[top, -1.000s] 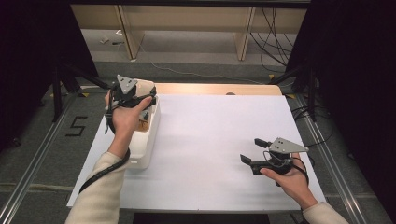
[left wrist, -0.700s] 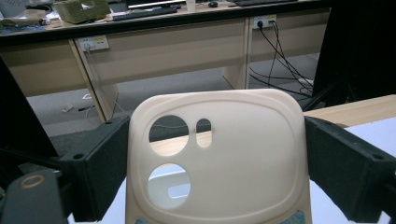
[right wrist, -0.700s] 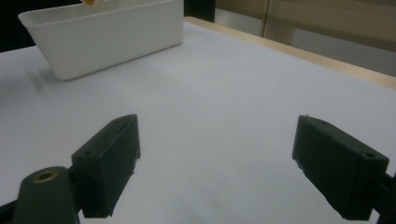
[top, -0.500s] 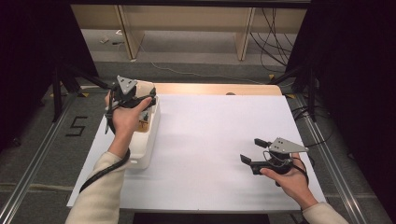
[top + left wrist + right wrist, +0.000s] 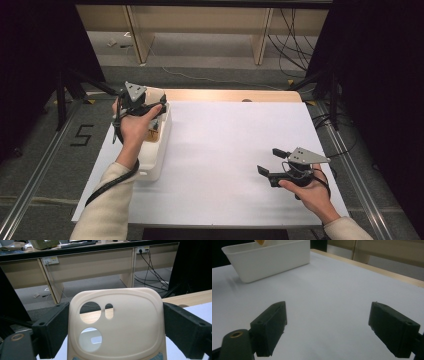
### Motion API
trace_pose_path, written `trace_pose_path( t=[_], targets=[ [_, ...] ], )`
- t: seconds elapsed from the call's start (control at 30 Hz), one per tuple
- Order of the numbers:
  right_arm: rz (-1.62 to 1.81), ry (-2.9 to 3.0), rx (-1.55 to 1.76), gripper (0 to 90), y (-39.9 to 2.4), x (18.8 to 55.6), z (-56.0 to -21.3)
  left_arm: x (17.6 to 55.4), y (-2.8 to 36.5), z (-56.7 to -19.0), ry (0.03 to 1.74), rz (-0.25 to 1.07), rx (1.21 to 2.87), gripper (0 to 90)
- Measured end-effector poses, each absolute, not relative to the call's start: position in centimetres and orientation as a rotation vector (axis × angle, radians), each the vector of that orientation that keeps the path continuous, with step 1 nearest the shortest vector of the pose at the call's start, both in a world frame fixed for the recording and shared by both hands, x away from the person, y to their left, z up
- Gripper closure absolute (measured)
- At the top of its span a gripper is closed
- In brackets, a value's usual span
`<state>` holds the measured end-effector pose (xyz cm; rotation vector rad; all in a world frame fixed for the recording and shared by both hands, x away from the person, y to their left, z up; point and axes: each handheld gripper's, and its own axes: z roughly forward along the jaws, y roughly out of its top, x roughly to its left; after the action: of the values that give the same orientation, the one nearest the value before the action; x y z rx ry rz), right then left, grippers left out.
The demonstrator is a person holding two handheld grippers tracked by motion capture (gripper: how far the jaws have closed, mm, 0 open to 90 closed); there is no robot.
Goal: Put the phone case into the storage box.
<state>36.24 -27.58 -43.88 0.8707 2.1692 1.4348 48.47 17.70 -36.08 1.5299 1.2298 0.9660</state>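
Note:
A cream phone case (image 5: 132, 327) with round camera holes stands upright between the black jaws of my left gripper (image 5: 116, 308), which is shut on its two sides. In the high view that gripper (image 5: 137, 102) hovers over the far end of a white bin (image 5: 159, 150) at the table's left, and the case (image 5: 156, 93) sticks out beyond it. My right gripper (image 5: 271, 161) rests low at the right front of the white table, open with nothing between its jaws. From the right gripper view the right gripper (image 5: 327, 330) faces the bin (image 5: 272, 260) across bare table.
The white tabletop (image 5: 225, 150) has a wooden strip (image 5: 230, 95) along its far edge. Beyond it stand desks and loose cables (image 5: 290, 30) on the floor. Black stands flank the table on both sides.

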Motion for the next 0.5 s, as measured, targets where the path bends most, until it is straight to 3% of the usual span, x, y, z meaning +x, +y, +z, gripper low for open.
trace_pose_path(
  t=[0.5],
  targets=[
    [1.436, 2.167, 0.870, 15.9, -27.54, 36.27, -43.94, 48.73, 17.59, -36.20, 1.234, 0.954, 1.525, 10.8]
  ],
)
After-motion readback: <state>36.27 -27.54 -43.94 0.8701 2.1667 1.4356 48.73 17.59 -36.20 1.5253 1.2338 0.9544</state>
